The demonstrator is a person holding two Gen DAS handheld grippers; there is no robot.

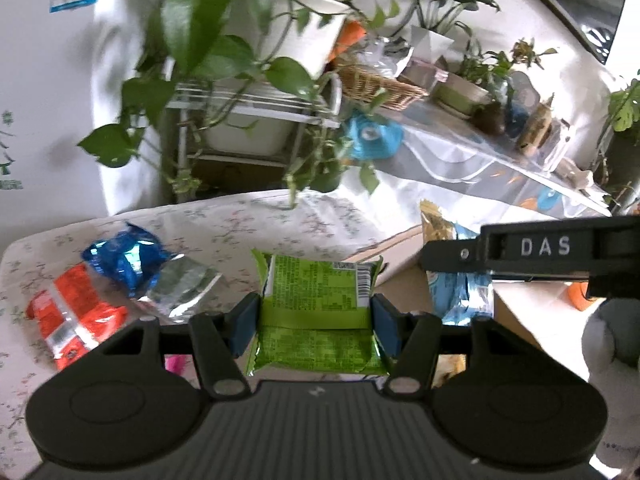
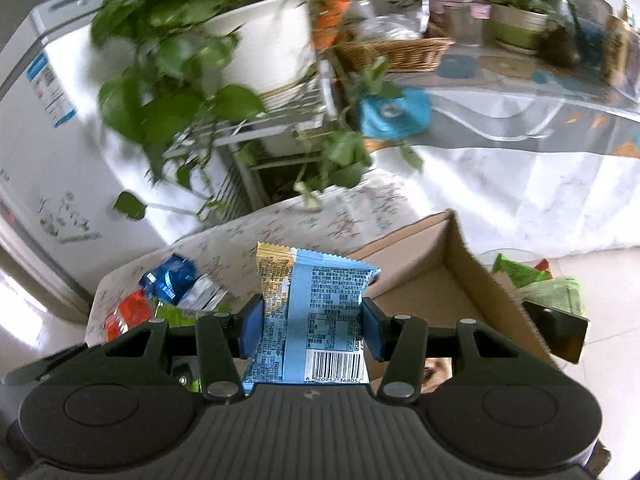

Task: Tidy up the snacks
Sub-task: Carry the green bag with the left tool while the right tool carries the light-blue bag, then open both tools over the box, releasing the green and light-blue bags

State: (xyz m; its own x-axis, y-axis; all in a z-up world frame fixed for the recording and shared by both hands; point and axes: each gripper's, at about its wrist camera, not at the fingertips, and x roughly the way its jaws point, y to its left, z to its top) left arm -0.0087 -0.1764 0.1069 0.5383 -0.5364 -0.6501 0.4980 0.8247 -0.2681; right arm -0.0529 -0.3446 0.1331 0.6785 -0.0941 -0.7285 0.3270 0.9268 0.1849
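Note:
My left gripper (image 1: 316,322) is shut on a green snack packet (image 1: 316,300) and holds it above the floral-cloth table (image 1: 240,224). My right gripper (image 2: 312,330) is shut on a light blue and yellow snack packet (image 2: 316,312), held up at the near left edge of an open cardboard box (image 2: 436,280). The right gripper's arm (image 1: 532,252) crosses the right side of the left wrist view, with its blue packet (image 1: 460,296) below it. A blue packet (image 1: 124,258), a silver packet (image 1: 180,286) and a red packet (image 1: 76,316) lie on the table at left.
A potted trailing plant (image 1: 280,32) on a white rack (image 1: 248,120) stands behind the table. A side table with a wicker basket (image 1: 376,84) and pots is at the back right. Green packets (image 2: 540,280) lie beyond the box's right wall. A white fridge (image 2: 48,120) stands left.

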